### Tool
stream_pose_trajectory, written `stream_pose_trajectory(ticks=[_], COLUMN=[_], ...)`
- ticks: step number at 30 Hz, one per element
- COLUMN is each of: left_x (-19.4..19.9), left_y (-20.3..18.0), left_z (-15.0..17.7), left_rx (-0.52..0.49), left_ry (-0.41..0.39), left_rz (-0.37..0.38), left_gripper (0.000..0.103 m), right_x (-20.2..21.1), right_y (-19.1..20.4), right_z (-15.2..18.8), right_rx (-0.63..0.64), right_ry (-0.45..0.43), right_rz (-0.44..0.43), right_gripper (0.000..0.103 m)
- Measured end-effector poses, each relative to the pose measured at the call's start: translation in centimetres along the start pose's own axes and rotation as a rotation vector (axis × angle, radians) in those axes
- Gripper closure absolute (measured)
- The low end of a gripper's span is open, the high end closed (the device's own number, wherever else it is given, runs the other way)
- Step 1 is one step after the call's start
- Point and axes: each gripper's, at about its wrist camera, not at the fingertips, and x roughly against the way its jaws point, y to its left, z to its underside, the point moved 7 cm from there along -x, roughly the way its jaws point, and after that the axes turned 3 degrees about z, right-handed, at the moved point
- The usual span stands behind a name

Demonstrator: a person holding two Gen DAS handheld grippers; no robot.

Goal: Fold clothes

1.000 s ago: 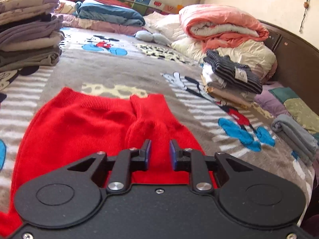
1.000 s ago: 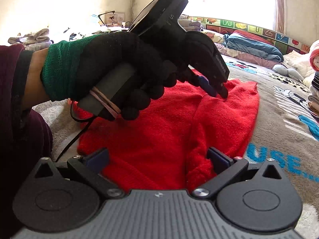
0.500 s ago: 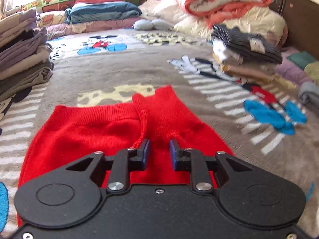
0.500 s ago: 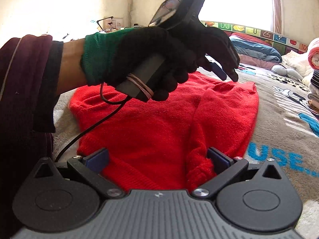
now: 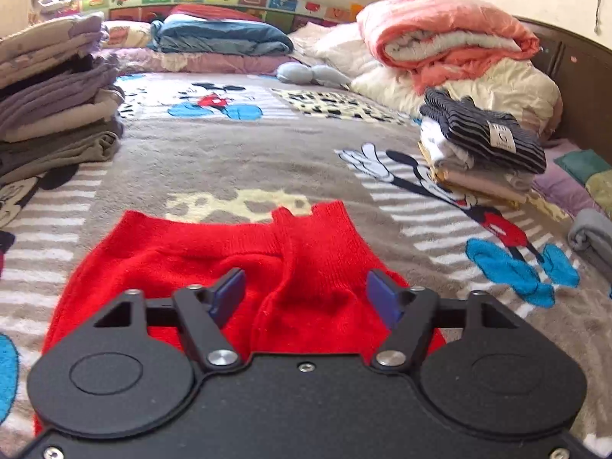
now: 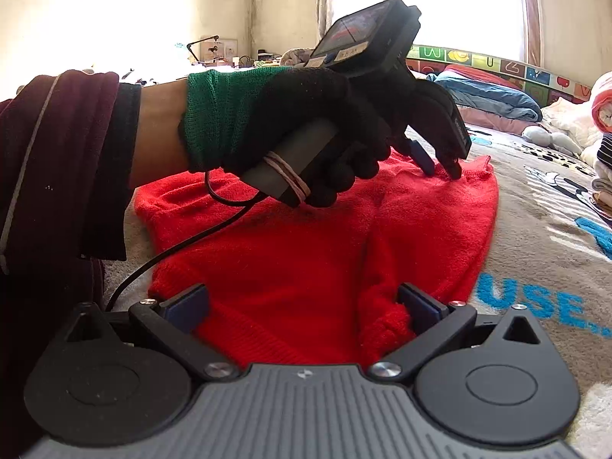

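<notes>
A red knit garment (image 5: 191,252) lies spread on the cartoon blanket, with a raised fold running down its middle. My left gripper (image 5: 305,281) hovers low over it. Its jaws are opening, the fold lies under the gap, and the pads press on nothing. From the right wrist view the left gripper (image 6: 440,164), held by a gloved hand (image 6: 306,122), has its fingertips at the far edge of the red garment (image 6: 290,252). My right gripper (image 6: 302,296) stands open over the near edge, with a bunched red fold beside its right finger.
A tall stack of folded clothes (image 5: 49,114) stands at the left. A striped-topped pile (image 5: 482,141) and a grey roll (image 5: 593,237) sit at the right. A pink quilt (image 5: 443,38) and pillows lie by the headboard. A black cable (image 6: 172,252) trails over the garment.
The left jaws have spread from a narrow gap to wide. The left hand has shifted toward the garment's far edge. The right gripper has stayed where it was.
</notes>
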Motion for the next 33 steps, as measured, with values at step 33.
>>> stream_pose_trajectory(ticks=[33], left_x=[24.3], left_y=[11.9], left_z=[8.8], left_rx=[0.494], left_ry=[-0.205], left_rz=[-0.251], left_gripper=[0.004], right_x=[10.3], right_y=[-10.4], right_z=[2.1], right_rx=[-0.936], right_ry=[-0.117], right_rz=[-0.082], right_gripper=[0.0])
